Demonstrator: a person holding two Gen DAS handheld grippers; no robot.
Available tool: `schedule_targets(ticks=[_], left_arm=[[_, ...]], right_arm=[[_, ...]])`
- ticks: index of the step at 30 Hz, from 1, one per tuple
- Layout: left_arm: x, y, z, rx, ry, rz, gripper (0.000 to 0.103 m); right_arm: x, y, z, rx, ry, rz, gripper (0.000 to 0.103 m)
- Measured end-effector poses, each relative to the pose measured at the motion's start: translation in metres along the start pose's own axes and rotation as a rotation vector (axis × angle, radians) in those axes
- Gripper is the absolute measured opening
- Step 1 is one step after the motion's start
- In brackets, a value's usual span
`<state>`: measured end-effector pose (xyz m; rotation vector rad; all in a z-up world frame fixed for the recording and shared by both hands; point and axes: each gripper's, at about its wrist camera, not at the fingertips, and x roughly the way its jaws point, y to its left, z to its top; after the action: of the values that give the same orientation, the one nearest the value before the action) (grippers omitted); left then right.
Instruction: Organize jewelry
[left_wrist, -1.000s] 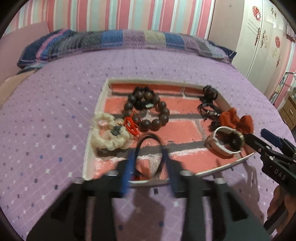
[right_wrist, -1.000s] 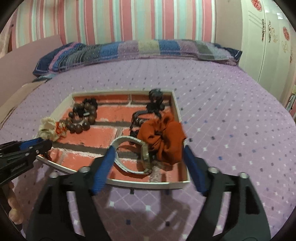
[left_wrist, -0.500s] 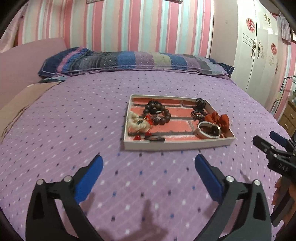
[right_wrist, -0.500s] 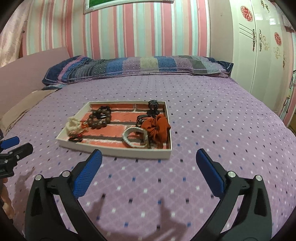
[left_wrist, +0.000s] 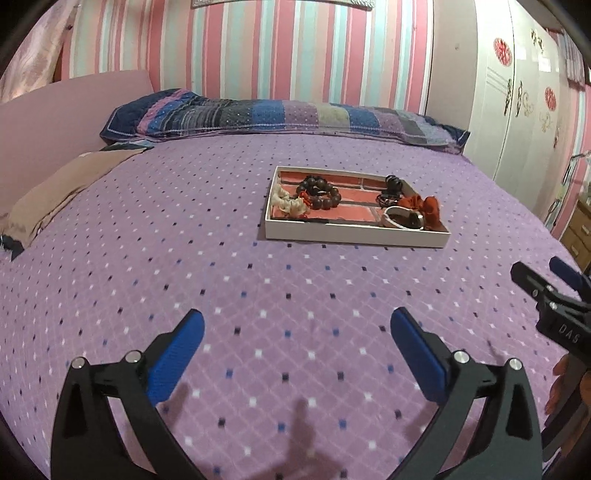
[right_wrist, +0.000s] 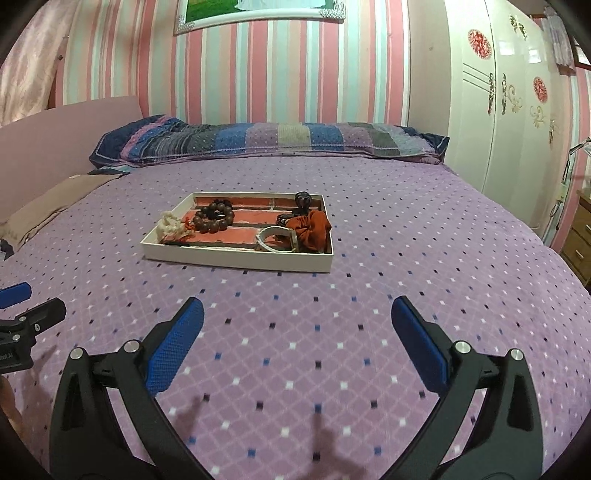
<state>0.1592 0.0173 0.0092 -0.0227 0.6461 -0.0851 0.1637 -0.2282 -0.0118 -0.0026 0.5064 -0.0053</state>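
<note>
Both the left gripper (left_wrist: 295, 332) and right gripper (right_wrist: 297, 321) are gaping wide over the purple bedspread (right_wrist: 406, 258); ahead, the tray (right_wrist: 236, 258) is sitting before a striped wall (right_wrist: 258, 74).

The left gripper (left_wrist: 295, 345) hangs low in the near field, its blue-padded fingers (left_wrist: 173, 356) spread wide with nothing between them. The right gripper (right_wrist: 295, 332) is held the same way, jaws wide apart and empty. Each shows at the edge of the other's view, side by side and apart. A bit of hand (left_wrist: 561, 384) shows under the right tool.
</note>
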Motion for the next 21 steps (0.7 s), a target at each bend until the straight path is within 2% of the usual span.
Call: schedule_targets(ticks=[7, 21], left_arm=[[-0.025, -0.011, -0.014, 0.035, -0.038, 0.045, 0.099], [-0.034, -0.014, -0.018, 0.039, -0.049, 0.052, 0.099]], right_arm=[[-0.02, 0.0, -0.016, 0.019, 0.012, -0.008, 0.099], [-0.036, 0.007, -0.021, 0.003, -0.002, -0.016, 0.099]])
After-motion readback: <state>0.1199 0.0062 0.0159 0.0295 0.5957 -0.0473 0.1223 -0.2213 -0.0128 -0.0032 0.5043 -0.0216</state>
